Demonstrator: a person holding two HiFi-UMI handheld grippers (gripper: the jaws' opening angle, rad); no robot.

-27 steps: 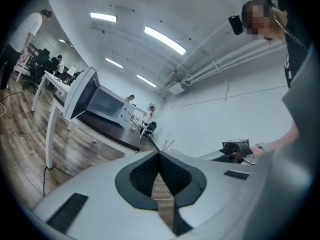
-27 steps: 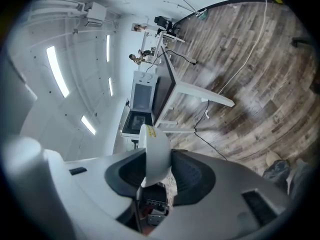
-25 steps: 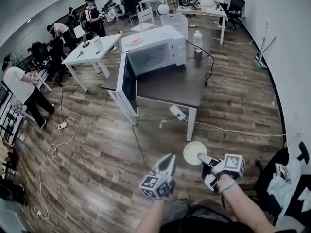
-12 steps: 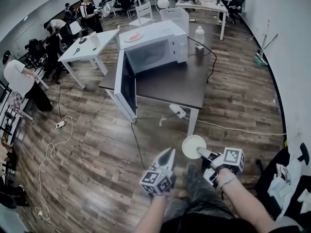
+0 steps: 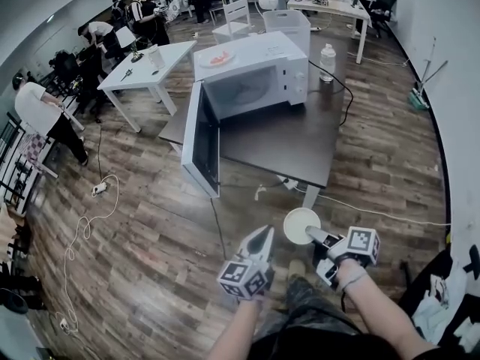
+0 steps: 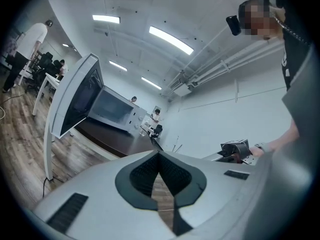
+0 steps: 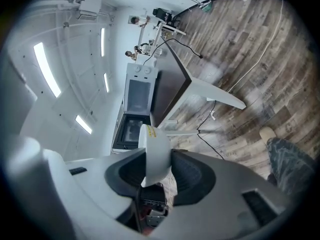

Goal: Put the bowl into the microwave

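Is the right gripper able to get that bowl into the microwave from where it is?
Probably not yet: the right gripper, holding the bowl, is over floor short of the table. But the microwave door stands wide open, nothing blocking it, so stepping closer should do.

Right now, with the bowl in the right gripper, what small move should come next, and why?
Probably carry the bowl forward toward the open microwave. The right gripper is clamped on the bowl's rim, the door stands wide open, and the microwave sits on the dark table well ahead, seemingly out of reach, so closing that gap seems to come first.
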